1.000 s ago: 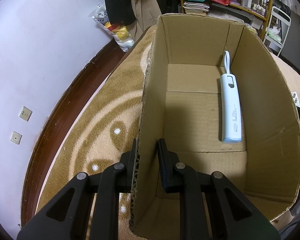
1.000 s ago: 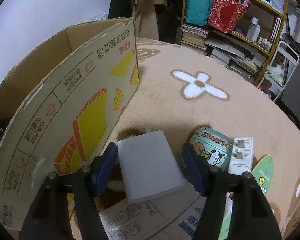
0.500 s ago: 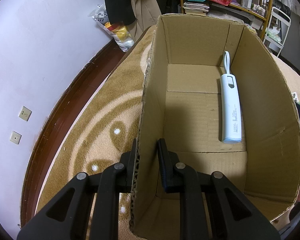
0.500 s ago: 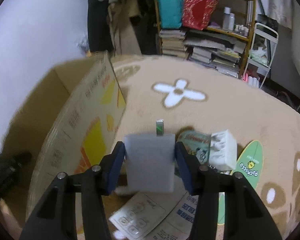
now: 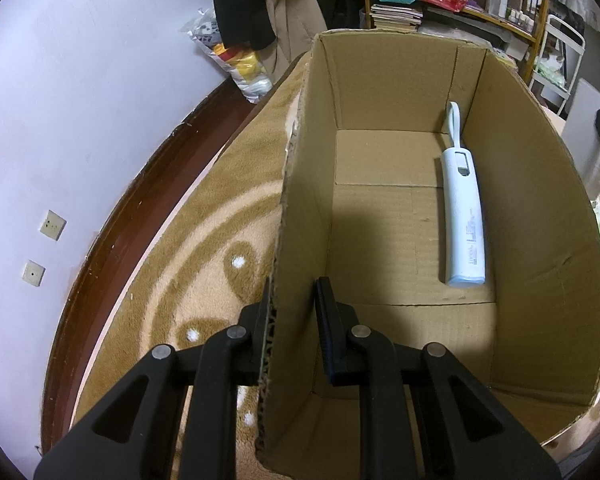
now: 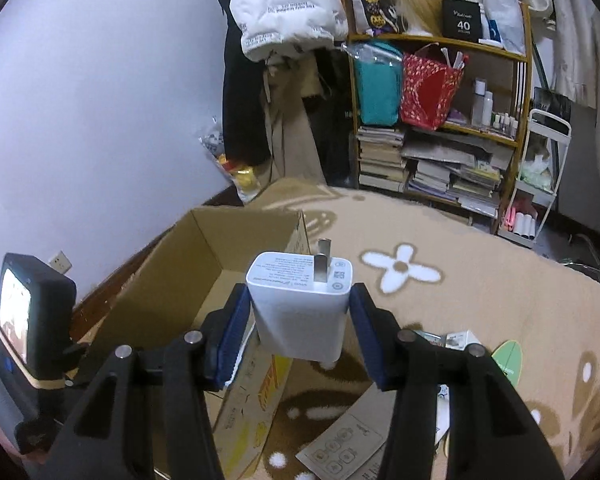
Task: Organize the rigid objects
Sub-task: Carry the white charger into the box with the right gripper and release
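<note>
On my left, the left gripper point(image 5: 294, 320) is clamped tight on the near wall of the cardboard box point(image 5: 540, 240), one finger outside, one inside. A pale blue power bank point(image 5: 464, 220) lies on the box floor against its right wall. To the right, my right gripper point(image 6: 300, 320) holds a white charger point(image 6: 300, 308) between its blue pads, prongs pointing away, above the box's near corner and the patterned carpet point(image 6: 480, 272).

A power bank point(image 5: 464, 220) lies inside the cardboard box point(image 5: 540, 184), along its right wall, on the carpet point(image 5: 204, 248).
</note>
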Tool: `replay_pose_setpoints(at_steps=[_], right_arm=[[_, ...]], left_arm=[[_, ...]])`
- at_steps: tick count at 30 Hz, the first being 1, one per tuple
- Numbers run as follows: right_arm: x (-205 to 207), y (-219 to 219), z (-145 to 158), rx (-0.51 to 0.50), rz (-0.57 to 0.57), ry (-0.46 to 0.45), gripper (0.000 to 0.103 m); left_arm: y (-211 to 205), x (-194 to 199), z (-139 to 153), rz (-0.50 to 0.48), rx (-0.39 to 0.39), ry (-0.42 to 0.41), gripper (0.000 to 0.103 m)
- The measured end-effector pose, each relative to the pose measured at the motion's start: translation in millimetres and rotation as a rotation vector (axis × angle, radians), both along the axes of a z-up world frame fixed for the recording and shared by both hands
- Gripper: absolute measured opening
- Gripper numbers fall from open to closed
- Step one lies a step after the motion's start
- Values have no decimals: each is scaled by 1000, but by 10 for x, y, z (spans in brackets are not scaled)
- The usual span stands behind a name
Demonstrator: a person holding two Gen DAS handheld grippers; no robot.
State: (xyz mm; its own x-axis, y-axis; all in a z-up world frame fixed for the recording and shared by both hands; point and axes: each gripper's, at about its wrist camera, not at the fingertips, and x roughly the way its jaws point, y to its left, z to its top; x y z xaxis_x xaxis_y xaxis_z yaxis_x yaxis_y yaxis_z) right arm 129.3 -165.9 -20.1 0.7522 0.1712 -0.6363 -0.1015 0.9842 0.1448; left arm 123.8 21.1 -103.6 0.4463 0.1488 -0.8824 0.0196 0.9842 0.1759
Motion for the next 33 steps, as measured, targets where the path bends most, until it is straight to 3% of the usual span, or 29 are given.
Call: replay_pose_setpoints(at_steps=[9, 17, 23, 33], right_arm=[[-54, -7, 139, -14, -23, -49, 54], [-156, 154, 290, 61, 60, -106, 54], [-156, 303, 203, 111, 120, -79, 54], [-127, 460, -29, 103, 167, 0, 54]], left_arm=[[2, -25, 15, -6, 1, -9, 18], [20, -24, 16, -6, 1, -9, 17], [48, -19, 22, -8, -12, -9, 16], [127, -17, 40, -1, -41, -15, 16]])
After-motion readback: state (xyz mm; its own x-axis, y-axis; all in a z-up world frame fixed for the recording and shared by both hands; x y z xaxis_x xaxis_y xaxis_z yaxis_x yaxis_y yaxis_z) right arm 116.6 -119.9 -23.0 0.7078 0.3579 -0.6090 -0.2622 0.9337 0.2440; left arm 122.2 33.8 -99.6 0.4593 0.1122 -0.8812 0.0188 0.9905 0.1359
